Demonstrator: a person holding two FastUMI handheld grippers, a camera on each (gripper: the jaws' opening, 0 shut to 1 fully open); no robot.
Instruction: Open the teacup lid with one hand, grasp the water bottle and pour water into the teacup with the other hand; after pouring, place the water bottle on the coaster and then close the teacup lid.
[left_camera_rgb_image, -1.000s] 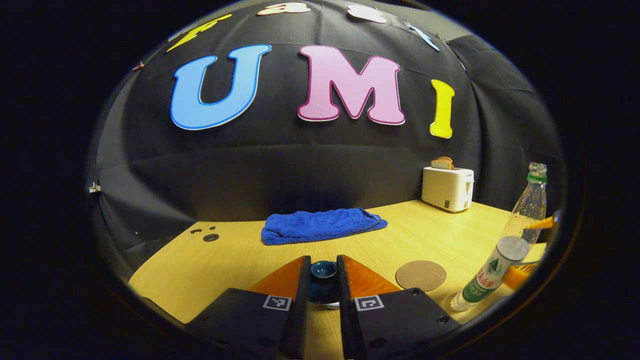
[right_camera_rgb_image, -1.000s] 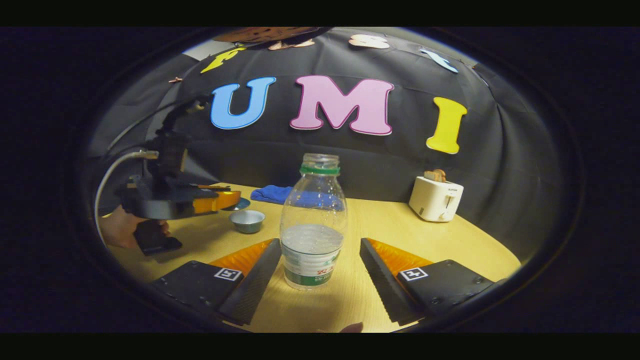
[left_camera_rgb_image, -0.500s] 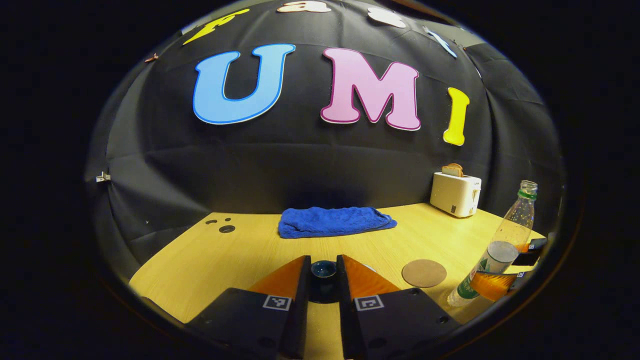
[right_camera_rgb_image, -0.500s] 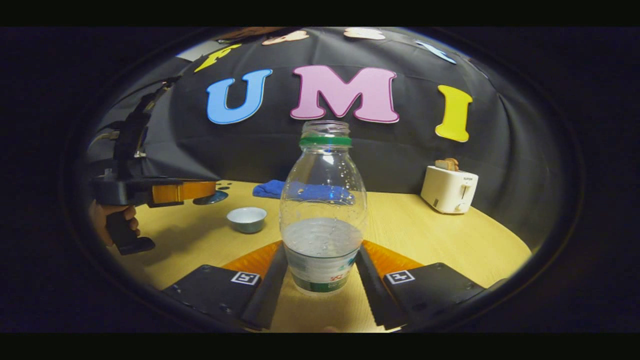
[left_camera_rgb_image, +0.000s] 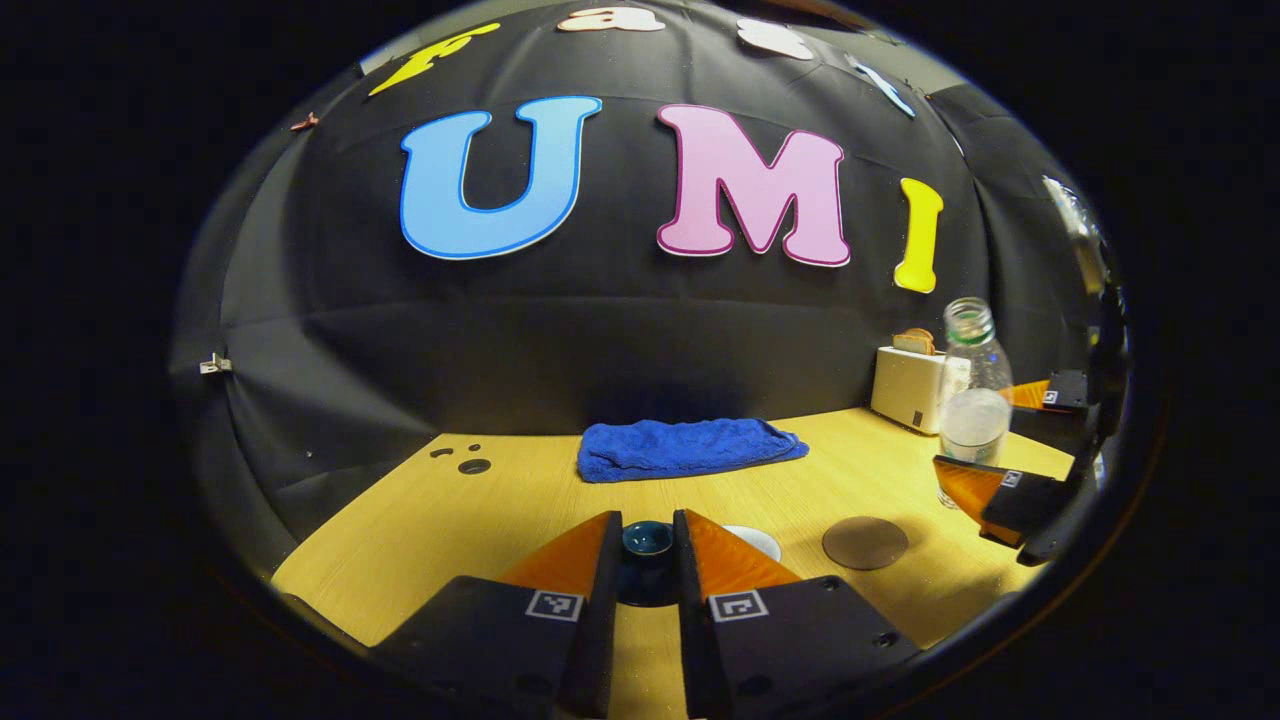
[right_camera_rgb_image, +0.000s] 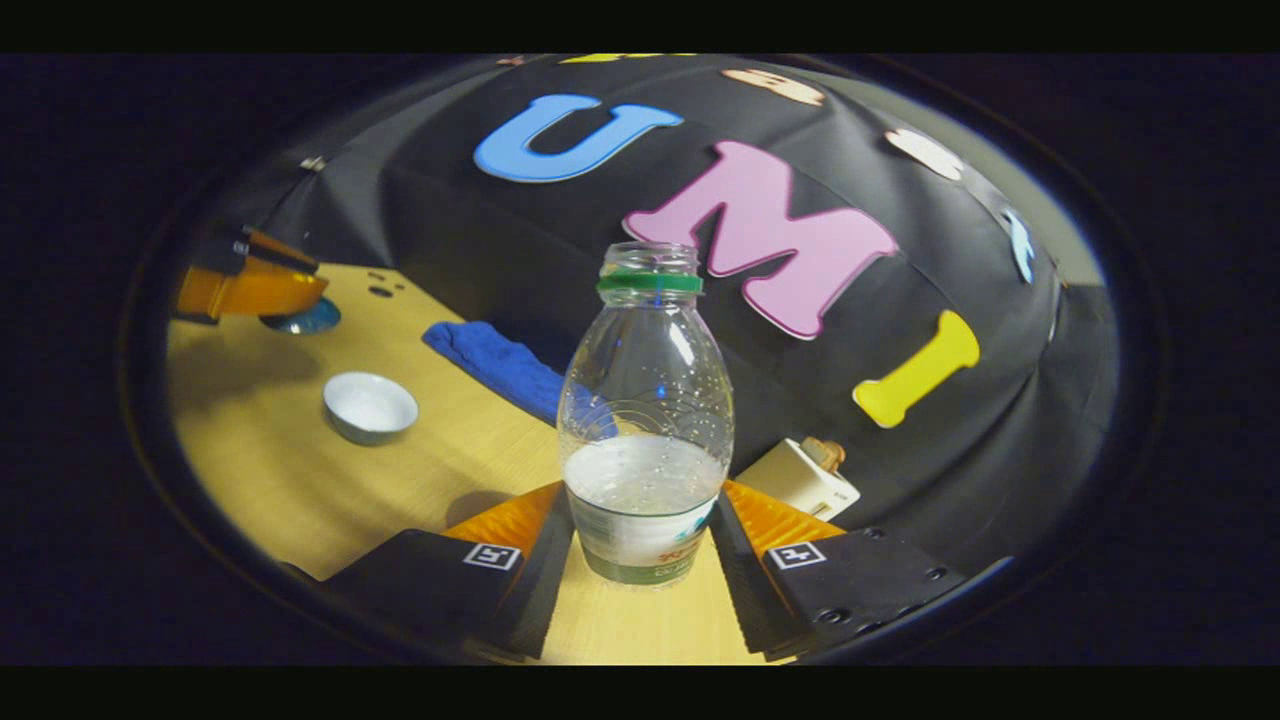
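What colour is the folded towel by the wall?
The towel is bright blue, clearest in the left gripper view.

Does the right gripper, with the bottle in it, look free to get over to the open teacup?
Probably yes. The right gripper holds the water bottle, and bare table lies between it and the uncovered teacup. The left gripper holds the lid off to the side.

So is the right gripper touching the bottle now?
Touching. In the right gripper view the right gripper has both jaws pressed against the labelled lower sides of the bottle, with no gap on either side.
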